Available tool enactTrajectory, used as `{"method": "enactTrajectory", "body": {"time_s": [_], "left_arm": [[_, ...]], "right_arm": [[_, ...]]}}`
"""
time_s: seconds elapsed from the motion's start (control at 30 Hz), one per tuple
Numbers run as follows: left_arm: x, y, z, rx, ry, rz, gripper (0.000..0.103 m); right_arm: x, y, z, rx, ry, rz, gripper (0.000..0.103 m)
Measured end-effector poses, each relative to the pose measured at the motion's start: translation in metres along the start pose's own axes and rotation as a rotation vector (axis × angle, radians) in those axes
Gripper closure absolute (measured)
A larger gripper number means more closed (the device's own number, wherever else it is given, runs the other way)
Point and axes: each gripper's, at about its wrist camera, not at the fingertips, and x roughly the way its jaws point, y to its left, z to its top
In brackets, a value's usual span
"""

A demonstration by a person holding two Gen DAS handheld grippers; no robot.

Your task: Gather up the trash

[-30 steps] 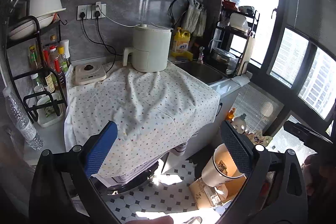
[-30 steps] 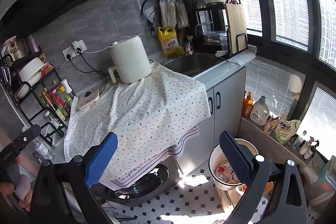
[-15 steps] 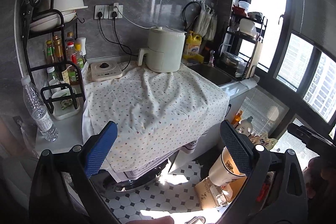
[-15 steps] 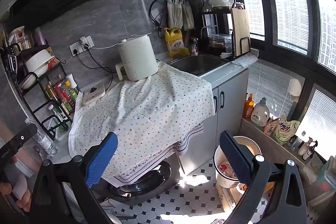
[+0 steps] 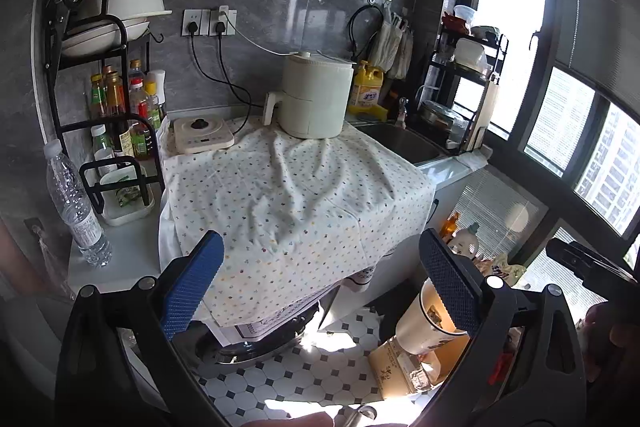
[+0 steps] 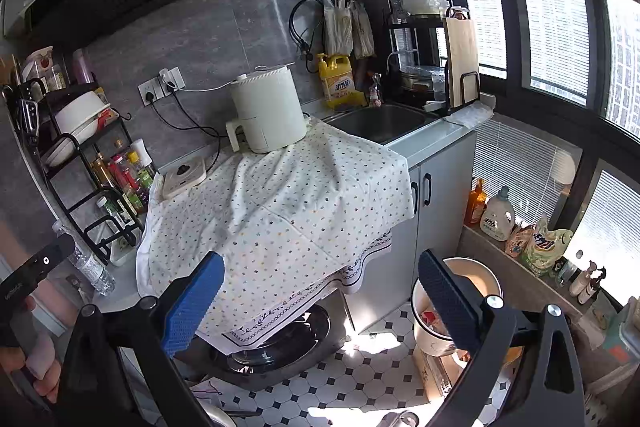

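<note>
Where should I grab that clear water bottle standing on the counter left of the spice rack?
Take the bottle around its mid body, coming from the front. It stands upright on the counter's edge, with the rack close on its right, so that side is tight. Both tools are open.

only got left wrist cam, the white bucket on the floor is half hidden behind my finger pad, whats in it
Observer: The right wrist view looks into the white bucket. A little colourful litter, one piece red, lies low inside.
Operator: right gripper holding anything
Observer: No. The right gripper is open, with nothing between its fingers.
Operator: anything further right of the bucket
Observer: On the window ledge, past the green bag, stand small pump bottles.
</note>
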Motion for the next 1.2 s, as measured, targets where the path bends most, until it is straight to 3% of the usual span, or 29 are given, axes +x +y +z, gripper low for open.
{"method": "enactTrajectory", "body": {"time_s": [1.2], "left_arm": [[0.0026,0.0019,-0.0021,-0.02,0.004,0.029,0.006]], "right_arm": [[0.003,-0.0037,0.0007,-0.007,0.021,0.034,0.008]]}}
